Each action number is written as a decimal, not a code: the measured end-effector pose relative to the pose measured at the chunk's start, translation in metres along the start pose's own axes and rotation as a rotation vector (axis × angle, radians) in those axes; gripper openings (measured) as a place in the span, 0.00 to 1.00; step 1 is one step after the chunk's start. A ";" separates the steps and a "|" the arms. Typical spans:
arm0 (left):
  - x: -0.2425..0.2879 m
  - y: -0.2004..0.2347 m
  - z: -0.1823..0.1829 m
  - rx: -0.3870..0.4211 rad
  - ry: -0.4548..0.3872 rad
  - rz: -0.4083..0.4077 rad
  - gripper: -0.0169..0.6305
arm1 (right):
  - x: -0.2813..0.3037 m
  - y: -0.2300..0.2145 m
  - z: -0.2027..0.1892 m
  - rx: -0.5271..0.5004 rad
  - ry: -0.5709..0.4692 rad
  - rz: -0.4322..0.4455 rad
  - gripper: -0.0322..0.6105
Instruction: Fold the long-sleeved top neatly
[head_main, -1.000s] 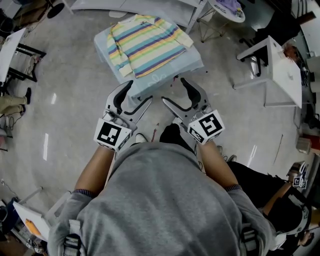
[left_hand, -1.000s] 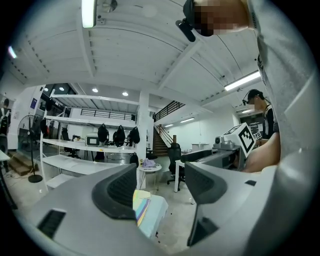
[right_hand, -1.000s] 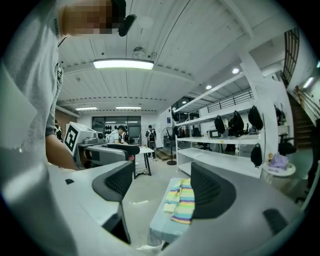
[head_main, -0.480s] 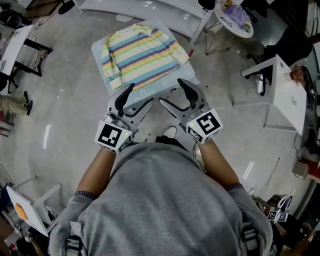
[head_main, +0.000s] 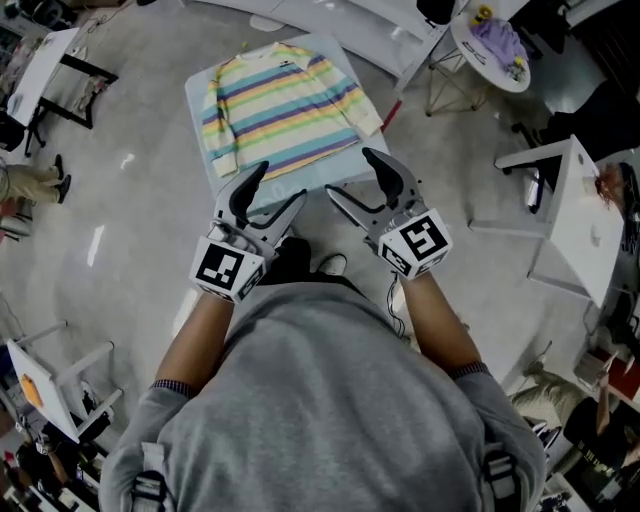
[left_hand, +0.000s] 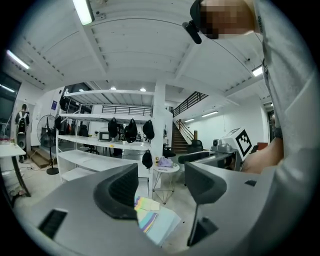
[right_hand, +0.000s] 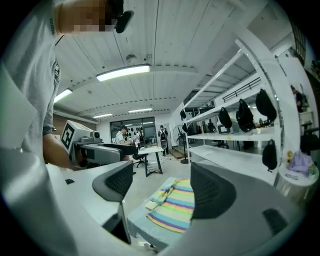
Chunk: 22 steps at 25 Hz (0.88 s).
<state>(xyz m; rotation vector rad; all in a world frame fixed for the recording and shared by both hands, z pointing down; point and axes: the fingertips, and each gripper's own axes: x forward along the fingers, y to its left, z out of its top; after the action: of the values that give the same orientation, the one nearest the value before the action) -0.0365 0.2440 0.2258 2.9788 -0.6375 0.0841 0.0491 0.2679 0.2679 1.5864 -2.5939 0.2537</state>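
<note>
A long-sleeved top (head_main: 282, 108) with pastel stripes lies spread flat, sleeves folded inward, on a small light-blue table (head_main: 338, 55) ahead of me. Part of it also shows in the right gripper view as the striped top (right_hand: 172, 205) and in the left gripper view as a striped corner (left_hand: 146, 216). My left gripper (head_main: 274, 194) and right gripper (head_main: 352, 181) are held side by side in the air, short of the table's near edge. Both stand open with nothing between the jaws.
A round white side table (head_main: 492, 45) with a purple cloth stands to the right of the top's table. White desks (head_main: 580, 215) lie at the right, and a long white shelf bench (head_main: 330, 15) runs behind. Grey floor surrounds the table.
The view has shifted forward toward the table; the top now sits nearer the grippers. Both grippers stay open and keep their pose relative to my body.
</note>
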 end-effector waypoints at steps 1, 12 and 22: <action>0.006 0.005 -0.003 -0.003 0.005 0.004 0.51 | 0.004 -0.006 -0.001 0.001 0.003 0.000 0.63; 0.087 0.085 -0.022 -0.045 0.009 -0.039 0.51 | 0.072 -0.083 -0.005 -0.015 0.101 -0.040 0.64; 0.144 0.133 -0.032 -0.080 0.033 -0.107 0.51 | 0.122 -0.161 -0.026 0.068 0.175 -0.155 0.64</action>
<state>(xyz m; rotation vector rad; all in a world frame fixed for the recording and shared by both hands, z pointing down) 0.0390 0.0676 0.2788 2.9211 -0.4649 0.0978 0.1366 0.0945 0.3287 1.6935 -2.3426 0.4505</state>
